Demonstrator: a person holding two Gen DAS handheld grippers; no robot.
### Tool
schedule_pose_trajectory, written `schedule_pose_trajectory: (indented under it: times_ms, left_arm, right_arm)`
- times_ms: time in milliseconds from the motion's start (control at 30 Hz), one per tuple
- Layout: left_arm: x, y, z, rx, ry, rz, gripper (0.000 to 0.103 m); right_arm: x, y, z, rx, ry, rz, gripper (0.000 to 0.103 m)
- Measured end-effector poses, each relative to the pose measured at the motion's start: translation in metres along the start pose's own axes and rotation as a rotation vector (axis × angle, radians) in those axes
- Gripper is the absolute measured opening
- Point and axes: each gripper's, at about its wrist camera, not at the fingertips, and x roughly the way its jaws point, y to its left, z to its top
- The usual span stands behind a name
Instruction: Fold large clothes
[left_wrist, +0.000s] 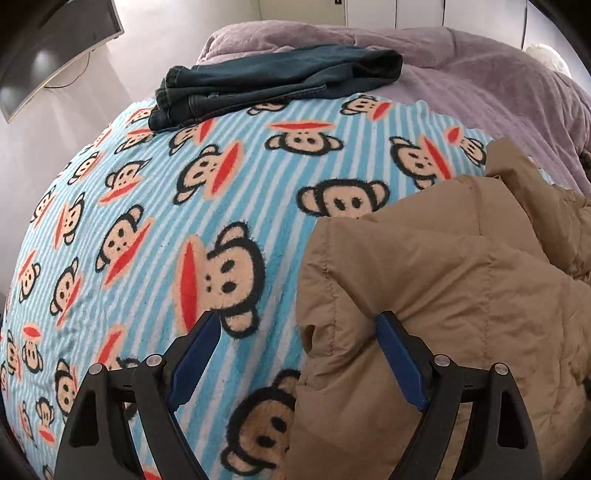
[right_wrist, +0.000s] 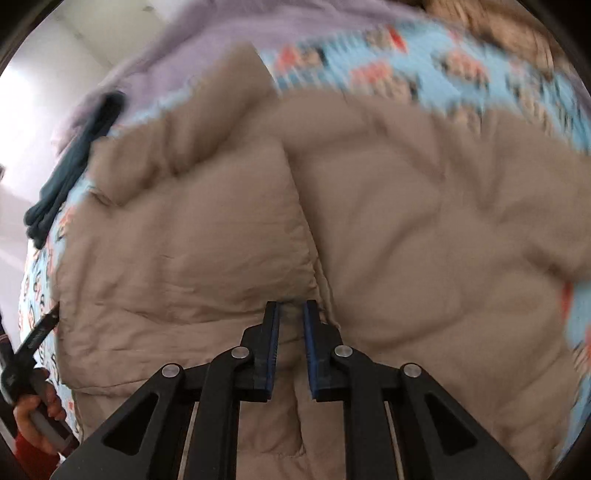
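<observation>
right gripper (right_wrist: 290, 306) has its jaws nearly together, pinching a ridge of the tan puffer jacket (right_wrist: 388, 229) along the fold running up toward 12 o'clock. left gripper (left_wrist: 299, 328) hangs wide apart with nothing in it, over the jacket's edge, one finger over the monkey blanket (left_wrist: 147, 229). one jacket, bunched up, so can't really call its long axis. one pair of dark jeans (left_wrist: 280, 79) folded at 12 o'clock in the left view, on the lilac duvet (left_wrist: 480, 74). a hand (right_wrist: 35, 417) at 8 o'clock in the right view.
</observation>
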Motion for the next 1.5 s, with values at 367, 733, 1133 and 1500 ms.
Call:
schedule_pose_trajectory:
  times_ms: [367, 733, 1133, 1500]
  left_arm:
    - [-0.085, -0.019, -0.019, 0.1, 0.022, -0.056, 0.087]
    - [-0.135, -0.123, -0.076, 0.247, 0.116, -0.189, 0.087]
    - [-0.163, -0.216, -0.118, 0.28, 0.157, -0.223, 0.087]
    - [-0.168, -0.263, -0.128, 0.313, 0.143, -0.191, 0.103]
  right_arm:
    - [-0.045, -0.021, -0.007, 0.039, 0.017, 0.066, 0.028]
    - [-0.096, -0.109, -0.056, 0.174, 0.013, 0.113, 0.057]
    - [-0.132, -0.2, -0.054, 0.266, -0.026, 0.159, 0.08]
    - [-0.138, -0.289, -0.027, 0.382, -0.065, 0.14, 0.083]
